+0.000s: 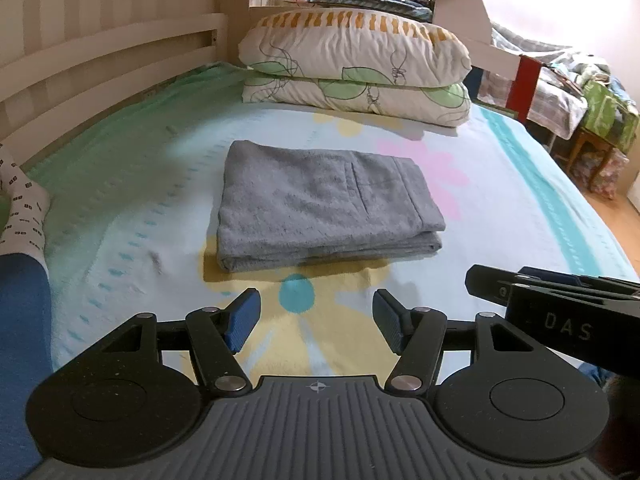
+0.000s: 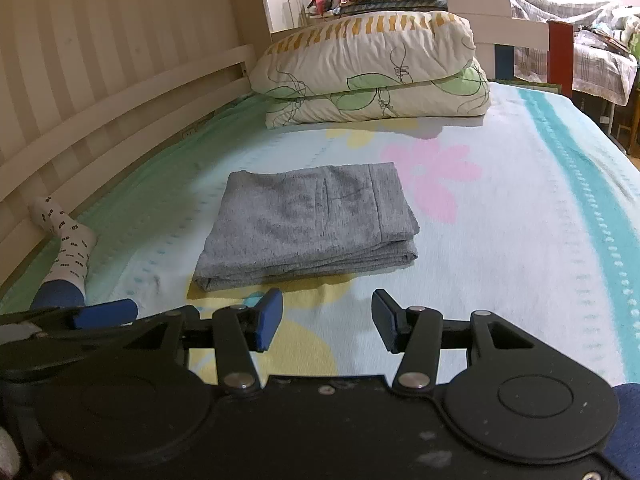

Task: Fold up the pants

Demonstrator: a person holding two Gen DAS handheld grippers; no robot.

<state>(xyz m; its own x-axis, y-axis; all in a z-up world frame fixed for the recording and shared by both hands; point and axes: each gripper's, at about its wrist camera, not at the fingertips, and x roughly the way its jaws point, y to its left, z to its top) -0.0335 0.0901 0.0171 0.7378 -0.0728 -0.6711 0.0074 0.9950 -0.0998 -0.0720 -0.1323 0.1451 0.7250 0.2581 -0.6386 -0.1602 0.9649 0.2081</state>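
Grey pants [image 1: 320, 204] lie folded into a thick flat rectangle in the middle of the bed, a pocket seam showing on top; the right wrist view shows the same pants [image 2: 308, 224]. My left gripper [image 1: 316, 322] hovers just short of the bundle's near edge, open, with only the flowered sheet between its blue pads. My right gripper [image 2: 326, 322] is held the same way beside it, open and empty. The right gripper's black body [image 1: 560, 312] shows at the right of the left wrist view, and a blue pad [image 2: 106, 312] of the left gripper shows at the left of the right wrist view.
Two stacked flowered pillows [image 1: 356, 68] sit at the head of the bed. A slatted wooden rail [image 1: 100, 64] runs along the left side. A person's foot in a white patterned sock [image 1: 24, 208] rests at the left. Cluttered furniture [image 1: 592, 112] stands beyond the bed's right edge.
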